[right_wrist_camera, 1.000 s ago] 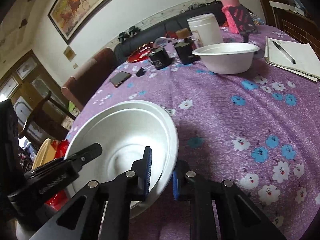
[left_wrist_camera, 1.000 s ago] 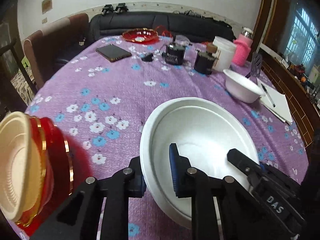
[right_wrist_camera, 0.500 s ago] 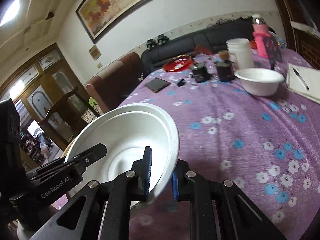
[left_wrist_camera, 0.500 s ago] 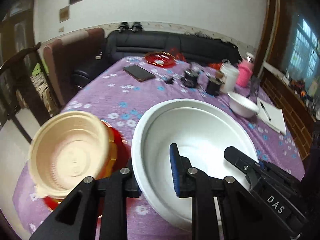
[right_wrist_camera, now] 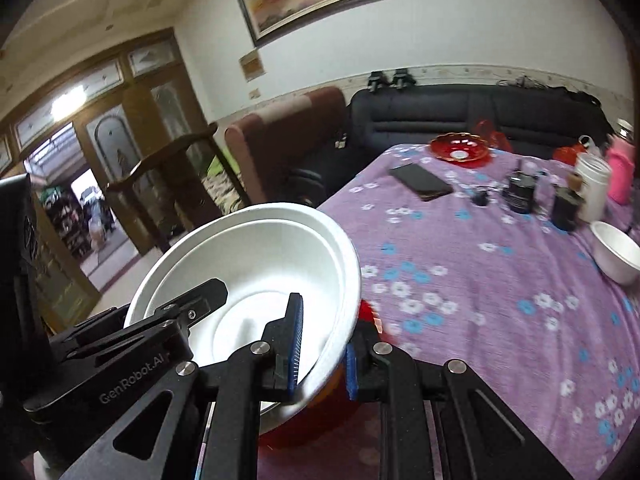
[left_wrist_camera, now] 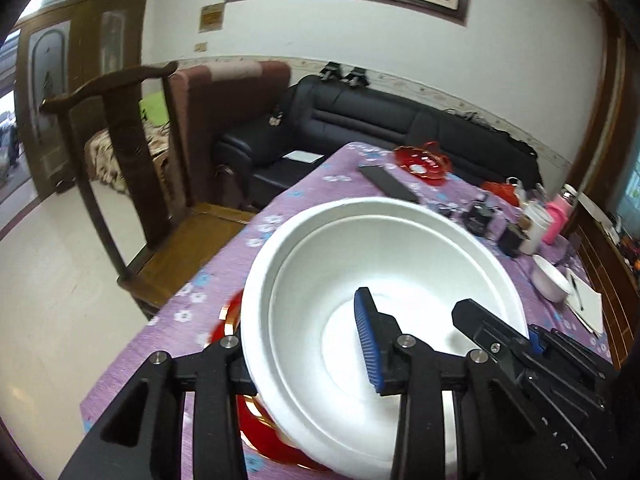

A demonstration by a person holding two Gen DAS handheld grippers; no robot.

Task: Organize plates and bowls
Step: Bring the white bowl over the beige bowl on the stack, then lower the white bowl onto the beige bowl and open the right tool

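We hold the big white foam bowl (left_wrist_camera: 380,300) with both grippers: our left gripper (left_wrist_camera: 304,364) and right gripper (right_wrist_camera: 320,344) each pinch its rim. It is empty and hangs over a red plate (left_wrist_camera: 256,432). Only the right view shows clearly the small white bowl (right_wrist_camera: 616,252), far on the purple flowered tablecloth (right_wrist_camera: 480,272).

Both wrist views look close along their tools – sharing the white bowl (left_wrist_camera: 384,280).

— What's under the white bowl (left_wrist_camera: 384,280)?

— Something red (left_wrist_camera: 260,432), mostly covered; only a blurred rim shows. Plate or bowl, I can't tell.

— And the left gripper's (left_wrist_camera: 308,360) outer finger?

— Hidden behind the bowl's wall. The far jars (right_wrist_camera: 520,196) are too smeared to read.
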